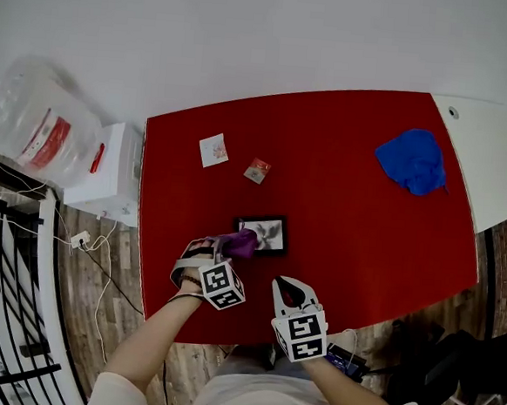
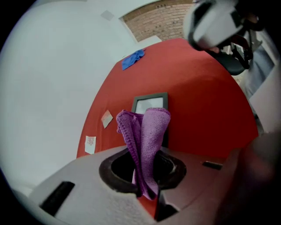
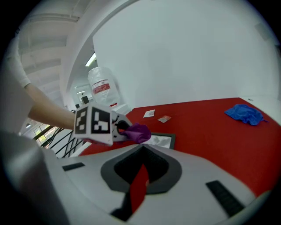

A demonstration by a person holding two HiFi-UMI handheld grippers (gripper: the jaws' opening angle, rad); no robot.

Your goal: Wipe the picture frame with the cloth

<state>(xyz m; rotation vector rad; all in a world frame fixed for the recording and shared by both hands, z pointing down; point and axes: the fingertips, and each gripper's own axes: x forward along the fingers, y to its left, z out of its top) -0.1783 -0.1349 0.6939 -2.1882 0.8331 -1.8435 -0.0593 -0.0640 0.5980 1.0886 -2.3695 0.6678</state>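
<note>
The red table (image 1: 365,232) carried everything. The right gripper (image 1: 288,286) hung near its front edge, jaws pressed together and empty. The left gripper (image 1: 217,249) pinched the purple cloth (image 1: 240,241). The picture frame (image 1: 268,234) lay flat mid-table, long axis left-right, with the cloth at its left end.

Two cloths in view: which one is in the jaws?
The purple cloth, pinched in the left gripper's jaws by the picture frame. The blue cloth lies untouched near the table's far right corner.
</note>
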